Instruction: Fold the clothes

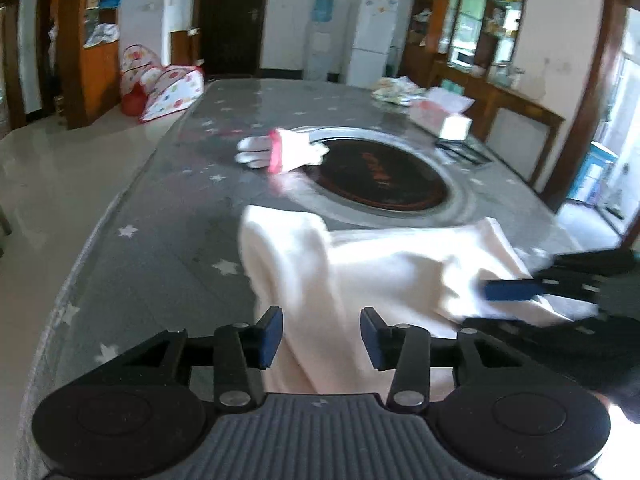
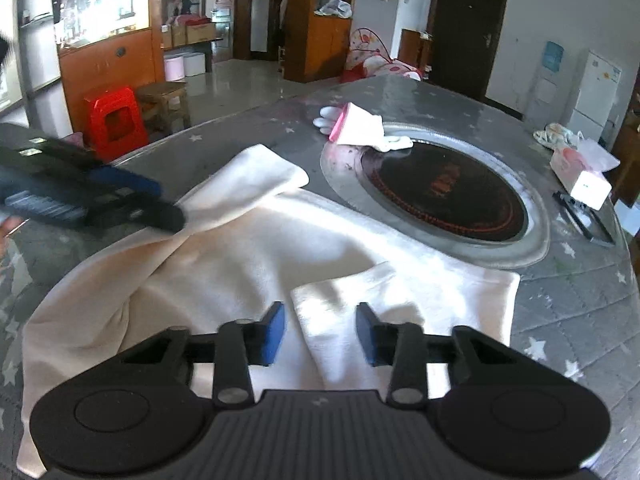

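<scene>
Left wrist view: we note a cream garment [image 1: 360,276] lying rumpled on the grey star-print table [image 1: 168,216], near its front edge, a sleeve folded over. Our left gripper [image 1: 321,336] stands spread above it, holding nothing. Bare tabletop lies to the left.

Right wrist view: our right gripper [image 2: 321,334] is likewise spread over a folded sleeve end. The round cooktop [image 2: 444,196] lies just beyond the garment; its red marking is unreadable.

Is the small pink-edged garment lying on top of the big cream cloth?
No, the pink-edged garment lies apart from the cream cloth, beside the round cooktop.
</scene>
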The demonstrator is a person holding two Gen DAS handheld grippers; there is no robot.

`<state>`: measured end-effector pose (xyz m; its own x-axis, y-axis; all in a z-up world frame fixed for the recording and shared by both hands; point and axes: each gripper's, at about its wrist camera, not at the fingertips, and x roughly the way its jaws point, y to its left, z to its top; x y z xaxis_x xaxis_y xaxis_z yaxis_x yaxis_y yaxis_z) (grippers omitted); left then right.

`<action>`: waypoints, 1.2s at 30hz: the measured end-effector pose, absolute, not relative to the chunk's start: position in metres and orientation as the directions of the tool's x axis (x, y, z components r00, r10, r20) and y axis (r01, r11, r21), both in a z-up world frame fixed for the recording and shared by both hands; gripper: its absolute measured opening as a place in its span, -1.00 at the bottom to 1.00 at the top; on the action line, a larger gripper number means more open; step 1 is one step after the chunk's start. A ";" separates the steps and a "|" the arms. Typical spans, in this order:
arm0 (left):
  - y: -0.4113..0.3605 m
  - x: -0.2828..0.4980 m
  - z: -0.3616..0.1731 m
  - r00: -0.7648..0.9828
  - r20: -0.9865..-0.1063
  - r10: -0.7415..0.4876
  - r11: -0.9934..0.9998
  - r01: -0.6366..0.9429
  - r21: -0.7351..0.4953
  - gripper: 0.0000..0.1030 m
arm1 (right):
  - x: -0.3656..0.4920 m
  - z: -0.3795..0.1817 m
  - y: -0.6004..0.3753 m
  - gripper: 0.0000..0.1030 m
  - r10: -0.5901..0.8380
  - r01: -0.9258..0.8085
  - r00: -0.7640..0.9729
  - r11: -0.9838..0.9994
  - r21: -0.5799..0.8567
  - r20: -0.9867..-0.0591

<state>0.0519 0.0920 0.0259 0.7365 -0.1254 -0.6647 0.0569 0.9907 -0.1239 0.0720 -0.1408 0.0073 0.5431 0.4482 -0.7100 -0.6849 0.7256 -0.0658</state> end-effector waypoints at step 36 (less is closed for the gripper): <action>0.002 -0.027 0.005 0.668 -0.690 -0.279 0.937 0.345 -0.044 0.00 | 0.017 0.061 -0.327 -0.92 0.182 -0.281 0.804 0.955 -0.092 -0.566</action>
